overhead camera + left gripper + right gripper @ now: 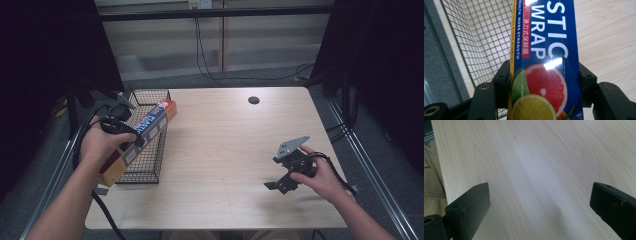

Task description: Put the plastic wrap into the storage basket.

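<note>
A long blue and yellow plastic wrap box (156, 116) slants over the black wire basket (150, 167) at the table's left edge. Its far end sticks out past the basket's right rim. My left gripper (131, 138) is shut on the box partway along its length. In the left gripper view both black jaws press the sides of the box (544, 50), which shows white lettering and citrus pictures, with the basket mesh (481, 37) behind. My right gripper (276, 176) rests low over the table's near right part, open, with only bare wood between its jaws (539, 207).
The light wooden table (225, 140) has a dark round cable hole (254, 100) near its far edge. Cables (205, 65) trail on the floor behind. Dark curtains flank both sides. A beige trouser leg (431, 182) lies past the table's near edge.
</note>
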`<state>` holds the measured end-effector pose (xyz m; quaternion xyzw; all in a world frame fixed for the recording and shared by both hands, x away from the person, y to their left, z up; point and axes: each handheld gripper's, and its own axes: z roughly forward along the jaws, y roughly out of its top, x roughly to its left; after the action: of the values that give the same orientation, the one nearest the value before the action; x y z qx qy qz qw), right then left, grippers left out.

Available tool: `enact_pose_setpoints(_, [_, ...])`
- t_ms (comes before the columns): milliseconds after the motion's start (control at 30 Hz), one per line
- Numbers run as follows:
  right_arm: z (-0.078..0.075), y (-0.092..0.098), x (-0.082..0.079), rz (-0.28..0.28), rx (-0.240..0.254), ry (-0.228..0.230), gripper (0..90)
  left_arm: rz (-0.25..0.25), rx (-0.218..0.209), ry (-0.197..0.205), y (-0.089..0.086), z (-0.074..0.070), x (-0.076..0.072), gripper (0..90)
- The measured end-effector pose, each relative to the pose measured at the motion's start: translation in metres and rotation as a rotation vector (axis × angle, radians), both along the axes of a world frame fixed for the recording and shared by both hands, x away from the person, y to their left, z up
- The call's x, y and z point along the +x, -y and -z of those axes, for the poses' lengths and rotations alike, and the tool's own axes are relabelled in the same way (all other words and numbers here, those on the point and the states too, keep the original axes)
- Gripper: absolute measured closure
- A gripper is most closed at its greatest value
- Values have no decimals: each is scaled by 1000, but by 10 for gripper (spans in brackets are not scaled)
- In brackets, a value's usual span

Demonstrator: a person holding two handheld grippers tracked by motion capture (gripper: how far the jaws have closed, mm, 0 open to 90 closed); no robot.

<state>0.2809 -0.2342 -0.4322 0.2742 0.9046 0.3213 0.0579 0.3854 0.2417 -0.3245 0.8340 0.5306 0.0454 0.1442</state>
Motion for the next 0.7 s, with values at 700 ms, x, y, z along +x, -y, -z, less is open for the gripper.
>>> enact_pose_setpoints(700, [2, -2, 0, -3, 7, -6, 27, -149, 6, 13, -23, 3, 1, 439])
